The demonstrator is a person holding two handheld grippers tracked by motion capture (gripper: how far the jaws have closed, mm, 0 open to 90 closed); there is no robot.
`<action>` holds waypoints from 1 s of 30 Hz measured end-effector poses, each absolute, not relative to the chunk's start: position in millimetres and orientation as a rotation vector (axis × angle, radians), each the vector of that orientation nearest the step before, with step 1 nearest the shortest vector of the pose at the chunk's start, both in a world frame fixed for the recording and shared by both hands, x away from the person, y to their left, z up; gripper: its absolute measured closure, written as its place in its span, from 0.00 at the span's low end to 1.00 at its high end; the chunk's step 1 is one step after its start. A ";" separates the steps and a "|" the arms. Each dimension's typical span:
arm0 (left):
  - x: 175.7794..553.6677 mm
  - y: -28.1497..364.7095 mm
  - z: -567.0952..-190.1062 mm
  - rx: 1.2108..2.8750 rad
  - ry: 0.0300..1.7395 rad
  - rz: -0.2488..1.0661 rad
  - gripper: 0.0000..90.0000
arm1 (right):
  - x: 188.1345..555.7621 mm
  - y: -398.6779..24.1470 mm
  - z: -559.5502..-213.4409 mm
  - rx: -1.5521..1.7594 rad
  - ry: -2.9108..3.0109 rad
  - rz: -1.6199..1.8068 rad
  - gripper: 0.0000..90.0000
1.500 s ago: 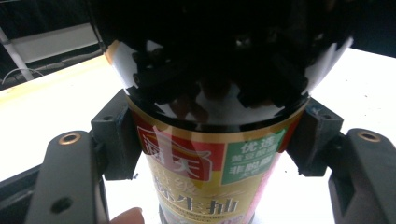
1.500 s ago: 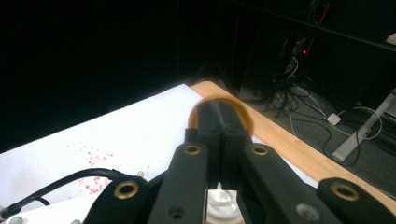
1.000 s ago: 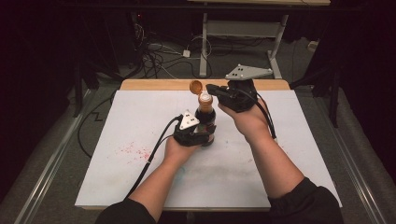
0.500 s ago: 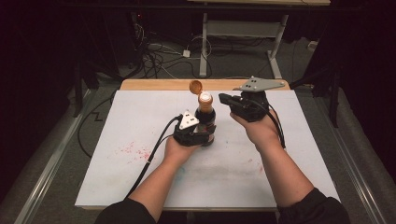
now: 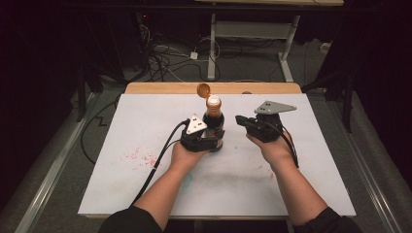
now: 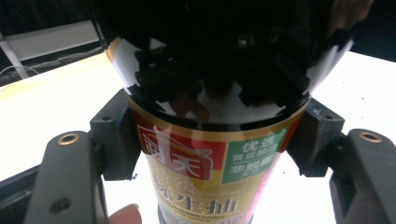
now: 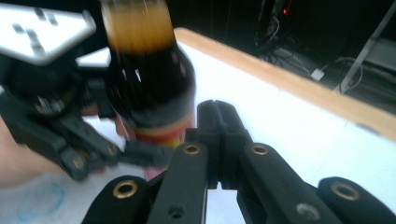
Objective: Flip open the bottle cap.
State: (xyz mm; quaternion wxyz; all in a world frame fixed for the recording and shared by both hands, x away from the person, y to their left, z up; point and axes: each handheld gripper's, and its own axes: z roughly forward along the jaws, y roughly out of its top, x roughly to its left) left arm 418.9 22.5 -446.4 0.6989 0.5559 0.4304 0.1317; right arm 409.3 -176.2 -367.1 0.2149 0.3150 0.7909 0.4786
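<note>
High view: a dark bottle (image 5: pixel 213 124) is standing upright near the middle of the white-covered desk (image 5: pixel 145 194), its orange flip cap (image 5: pixel 203 90) hinged open and tilting back to the left of the neck. The left gripper (image 5: pixel 206 138) is gripping the lower body of the bottle from the person's side, with a grey three-cornered plate (image 5: pixel 196 124) on top and a black cable (image 5: pixel 160 158) trailing along the forearm. The right gripper (image 5: pixel 243 121) is hovering just to the right of the bottle, apart from it, pointing leftward toward it. Faint red specks (image 5: pixel 138 155) are marking the desk's cover at the left.

Left gripper view: the fingers (image 6: pixel 114 135) are pressing against both sides of the bottle (image 6: pixel 210 154), clamped on it at the top edge of its red, gold and green label (image 6: pixel 205 182). The glossy black shoulder above is reflecting the gripper.

Right gripper view: the fingers (image 7: pixel 217 119) are lying closed together, with nothing between them, their tips sitting just beside the bottle (image 7: pixel 149 88) at the height of the label's upper edge; whether they are touching it cannot be told. The left gripper (image 7: pixel 135 154) is showing at the left, holding the bottle. The desk's wooden far edge (image 7: pixel 289 79) is running diagonally behind.
</note>
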 end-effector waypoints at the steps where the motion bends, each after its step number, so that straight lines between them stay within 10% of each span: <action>1: 418.9 22.4 -446.4 1.239 0.959 0.294 0.32 | 409.3 -177.8 -372.2 0.883 2.194 1.326 1.00; 24: 418.7 23.3 -445.3 1.244 0.966 0.293 0.31 | 378.1 -213.9 -468.8 1.026 2.259 1.230 1.00; 30: 418.5 23.4 -444.8 1.247 0.969 0.295 0.31 | 365.2 -221.7 -477.6 1.008 2.261 1.213 0.79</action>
